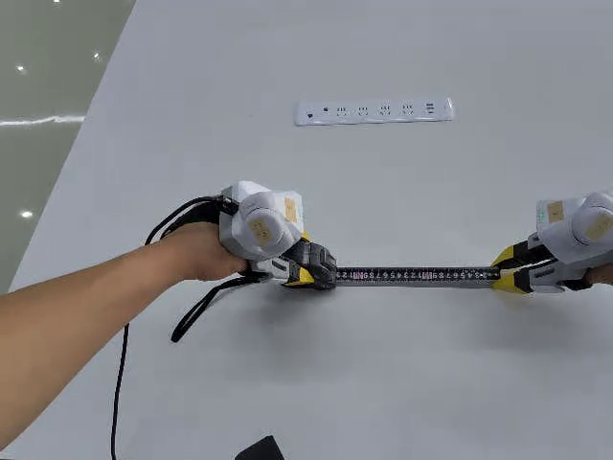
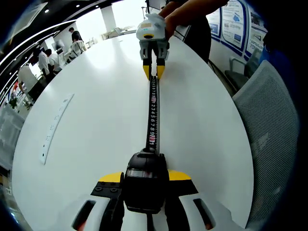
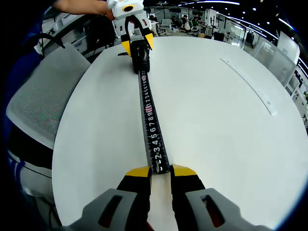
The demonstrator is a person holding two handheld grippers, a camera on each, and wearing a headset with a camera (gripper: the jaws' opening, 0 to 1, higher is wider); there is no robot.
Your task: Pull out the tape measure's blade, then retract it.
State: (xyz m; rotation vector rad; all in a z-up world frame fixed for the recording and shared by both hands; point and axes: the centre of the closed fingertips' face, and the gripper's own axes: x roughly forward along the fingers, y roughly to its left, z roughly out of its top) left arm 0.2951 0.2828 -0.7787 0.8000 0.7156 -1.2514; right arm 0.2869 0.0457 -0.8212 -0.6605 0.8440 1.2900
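The black tape measure case (image 1: 312, 264) sits low over the white table with my left gripper (image 1: 303, 264) shut on it; up close the case (image 2: 146, 182) fills the space between the yellow-tipped jaws. Its dark numbered blade (image 1: 417, 276) stretches rightward to my right gripper (image 1: 505, 269), which is shut on the blade's end. In the right gripper view the blade (image 3: 150, 122) runs from my right gripper (image 3: 160, 171) away to the case (image 3: 139, 54). In the left gripper view the blade (image 2: 152, 113) leads to the right gripper (image 2: 154, 71).
A white power strip (image 1: 374, 111) lies flat farther back on the table (image 1: 383, 364). Black cables (image 1: 182, 278) trail from the left gripper toward the near edge. A small black object (image 1: 261, 448) sits at the front edge. Grey mesh chairs (image 2: 269, 120) stand beside the table.
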